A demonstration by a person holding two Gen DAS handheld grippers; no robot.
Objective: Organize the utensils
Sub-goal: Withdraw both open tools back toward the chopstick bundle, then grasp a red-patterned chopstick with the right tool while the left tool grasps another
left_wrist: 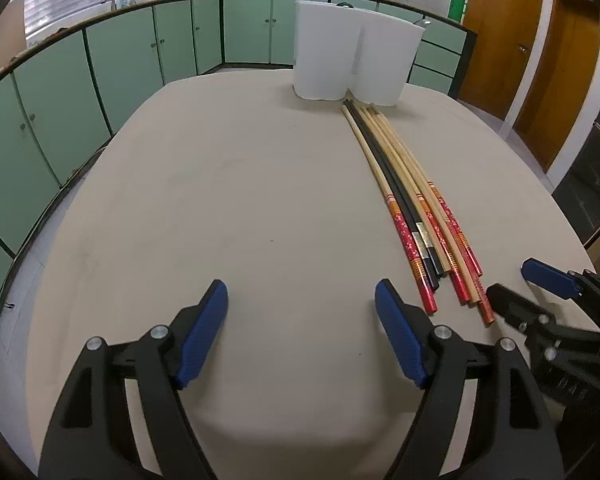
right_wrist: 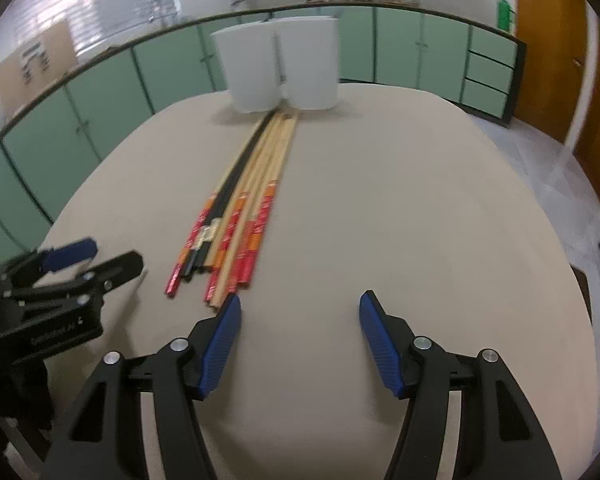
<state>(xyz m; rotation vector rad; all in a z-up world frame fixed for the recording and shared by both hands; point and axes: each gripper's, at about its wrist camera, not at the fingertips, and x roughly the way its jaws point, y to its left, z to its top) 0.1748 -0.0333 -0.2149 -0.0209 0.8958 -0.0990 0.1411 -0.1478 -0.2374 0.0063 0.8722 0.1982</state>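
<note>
A bundle of several long chopsticks (left_wrist: 410, 204), wooden with red ends plus a black pair, lies on the beige table (left_wrist: 240, 200), pointing at a white two-compartment holder (left_wrist: 354, 56) at the far edge. My left gripper (left_wrist: 300, 304) is open and empty, left of the chopsticks' near ends. The right gripper (left_wrist: 516, 284) shows at the right, open, just beyond those ends. In the right wrist view the chopsticks (right_wrist: 246, 204) run from the holder (right_wrist: 278, 64) toward my open, empty right gripper (right_wrist: 300, 312); the left gripper (right_wrist: 100, 256) is at the left.
Green cabinets (left_wrist: 120, 64) curve around behind the table, with pots on the counter. Wooden doors (left_wrist: 512, 40) stand at the right. The table edge (right_wrist: 572, 264) drops off on the right side.
</note>
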